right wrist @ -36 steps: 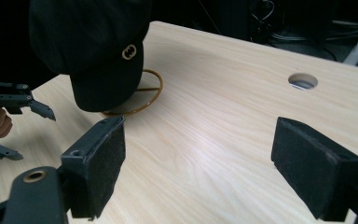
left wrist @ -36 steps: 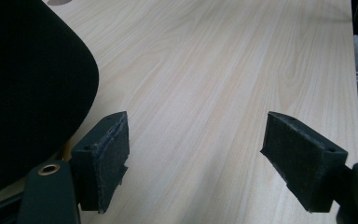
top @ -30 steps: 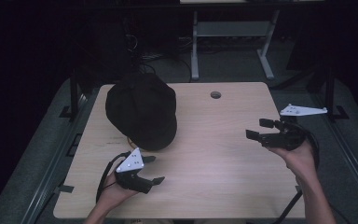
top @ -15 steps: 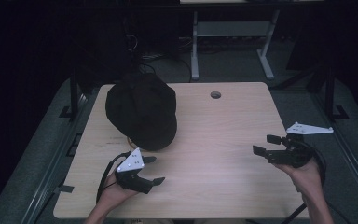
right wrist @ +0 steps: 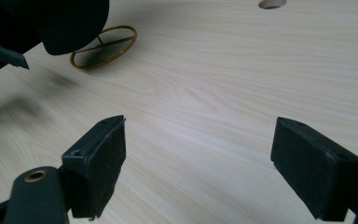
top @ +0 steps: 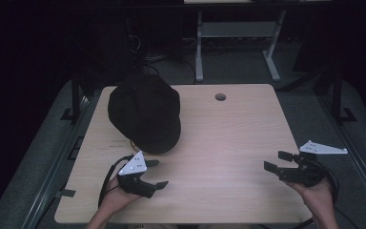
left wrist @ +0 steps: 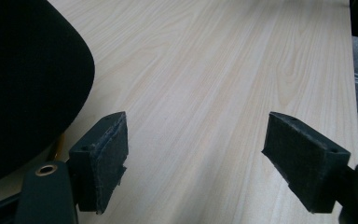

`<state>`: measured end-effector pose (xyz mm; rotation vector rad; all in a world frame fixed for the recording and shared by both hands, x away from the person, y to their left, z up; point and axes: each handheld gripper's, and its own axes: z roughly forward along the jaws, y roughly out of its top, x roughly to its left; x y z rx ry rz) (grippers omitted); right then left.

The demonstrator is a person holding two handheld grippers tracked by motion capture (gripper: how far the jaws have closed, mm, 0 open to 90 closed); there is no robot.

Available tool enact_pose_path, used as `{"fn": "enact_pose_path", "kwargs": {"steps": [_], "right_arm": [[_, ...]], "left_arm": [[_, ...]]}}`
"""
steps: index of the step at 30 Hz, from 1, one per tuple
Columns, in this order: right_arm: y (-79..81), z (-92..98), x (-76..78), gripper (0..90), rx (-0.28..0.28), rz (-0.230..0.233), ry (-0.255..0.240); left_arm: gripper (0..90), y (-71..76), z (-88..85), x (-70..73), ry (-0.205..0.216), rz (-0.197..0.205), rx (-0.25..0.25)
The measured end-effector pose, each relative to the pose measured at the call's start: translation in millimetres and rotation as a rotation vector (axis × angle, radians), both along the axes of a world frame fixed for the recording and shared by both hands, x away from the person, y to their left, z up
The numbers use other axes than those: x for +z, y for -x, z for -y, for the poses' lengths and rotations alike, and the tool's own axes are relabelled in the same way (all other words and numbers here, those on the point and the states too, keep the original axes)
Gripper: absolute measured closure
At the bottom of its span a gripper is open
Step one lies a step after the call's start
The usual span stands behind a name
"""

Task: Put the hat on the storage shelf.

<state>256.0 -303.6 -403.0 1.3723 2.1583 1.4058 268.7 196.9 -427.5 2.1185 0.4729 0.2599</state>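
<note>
A black cap (top: 145, 114) rests on a gold ring stand (right wrist: 104, 45) at the table's (top: 228, 138) ten o'clock; the left gripper (top: 153, 174) at seven and right gripper (top: 280, 161) at four gape, empty; likely pre-grasp; next, reach the cap's rim.

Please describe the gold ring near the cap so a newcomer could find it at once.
Start at the light wooden table and find the large black cap on its left half. At the cap's near edge a thin gold wire ring lies flat, partly tucked underneath: the only shiny, hollow thing there.
</note>
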Motion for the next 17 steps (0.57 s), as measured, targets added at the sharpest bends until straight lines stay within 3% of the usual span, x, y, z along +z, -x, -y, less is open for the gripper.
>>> {"fn": "enact_pose_path", "kwargs": {"steps": [8,13,17], "right_arm": [[16.0,6.2,-21.3,17.6,-0.042,-0.017,0.001],[31.1,1.9,-43.1,17.5,-0.065,-0.011,-0.038],[38.3,-1.3,-40.4,17.4,-0.043,0.012,-0.02]], "left_arm": [[21.5,-0.4,0.5,-1.0,-0.003,-0.006,0.001],[21.5,-3.2,-0.6,-0.1,0.021,-0.009,0.01],[21.5,-3.0,0.4,2.1,0.012,0.003,0.006]]}}
